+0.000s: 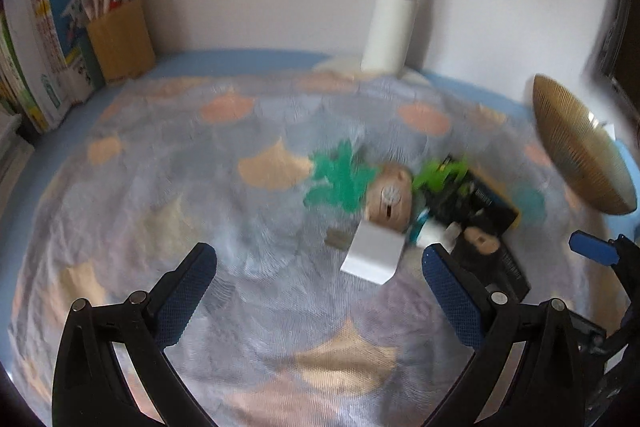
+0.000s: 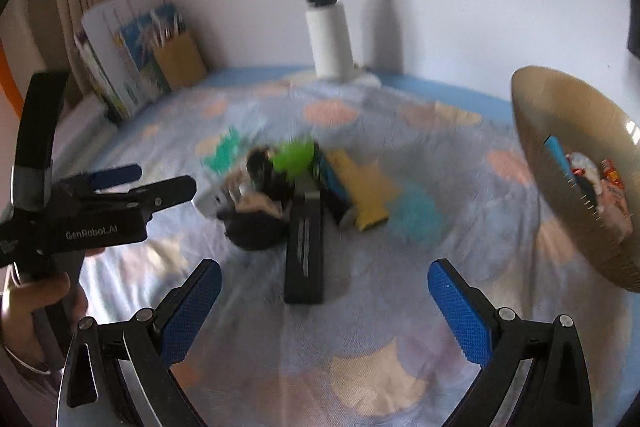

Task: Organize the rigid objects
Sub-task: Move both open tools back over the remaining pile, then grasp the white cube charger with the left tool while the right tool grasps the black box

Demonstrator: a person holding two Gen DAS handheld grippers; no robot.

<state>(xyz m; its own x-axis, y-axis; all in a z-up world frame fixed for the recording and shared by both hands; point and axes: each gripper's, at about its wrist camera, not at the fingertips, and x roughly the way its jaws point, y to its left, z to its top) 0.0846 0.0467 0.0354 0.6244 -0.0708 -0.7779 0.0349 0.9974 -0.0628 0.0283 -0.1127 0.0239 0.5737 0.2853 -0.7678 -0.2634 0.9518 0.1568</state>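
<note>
Both tongs are hanging wide apart and empty over the desk's pale blue cloth with peach shell shapes [image 1: 160, 195]; the left tongs [image 1: 320, 291] are facing a white rectangular box [image 1: 374, 253], the right tongs [image 2: 324, 307] a long black flat box [image 2: 305, 251]. These are lying in a blurred heap with a tan round toy [image 1: 390, 199], green plastic plants [image 1: 340, 179] and a yellow box [image 2: 366, 193]; a ribbed golden bowl [image 2: 560, 163] is sitting to the right, well apart, holding small wrapped items.

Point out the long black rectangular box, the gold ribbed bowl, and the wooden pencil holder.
Long black rectangular box [image 2: 304, 255]: right wrist view, middle of its top face.
Gold ribbed bowl [image 2: 560, 123]: right wrist view, bare inner wall.
Wooden pencil holder [image 1: 120, 41]: left wrist view, front face.
</note>
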